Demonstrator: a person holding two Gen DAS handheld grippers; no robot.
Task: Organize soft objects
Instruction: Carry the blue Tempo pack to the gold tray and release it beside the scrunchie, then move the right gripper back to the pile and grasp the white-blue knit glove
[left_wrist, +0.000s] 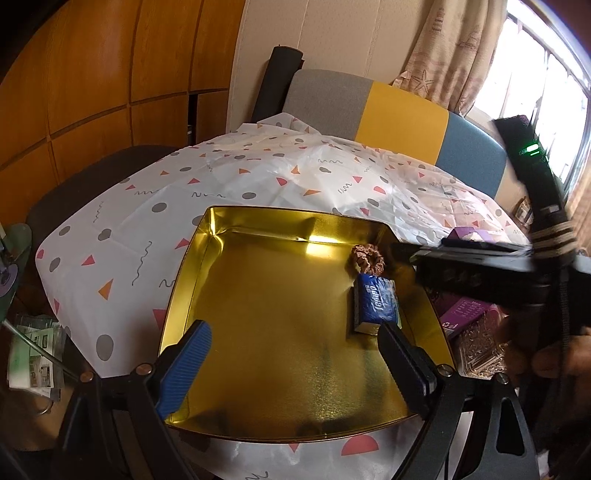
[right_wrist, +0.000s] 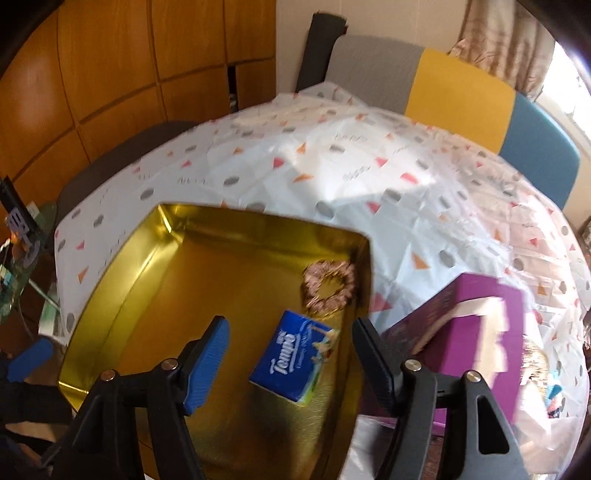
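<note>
A gold metal tray (left_wrist: 207, 258) sits on the patterned tablecloth. Inside it, near its right wall, lie a blue Tempo tissue pack (left_wrist: 376, 304) and a brown scrunchie (left_wrist: 369, 256) just behind it. My left gripper (left_wrist: 293, 330) is open and empty above the tray's near half. In the right wrist view the tray (right_wrist: 122, 273), the tissue pack (right_wrist: 293, 360) and the scrunchie (right_wrist: 328, 286) show again. My right gripper (right_wrist: 291, 325) is open and empty, hovering over the tissue pack. It shows as a dark blurred body at the right of the left wrist view.
A purple box (right_wrist: 476, 339) stands just right of the tray; it also shows in the left wrist view (left_wrist: 461, 314). A clear patterned packet (left_wrist: 480, 350) lies beside it. A chair with a grey, yellow and blue back (left_wrist: 402, 114) stands behind the table. Clutter (left_wrist: 33, 350) lies at the left.
</note>
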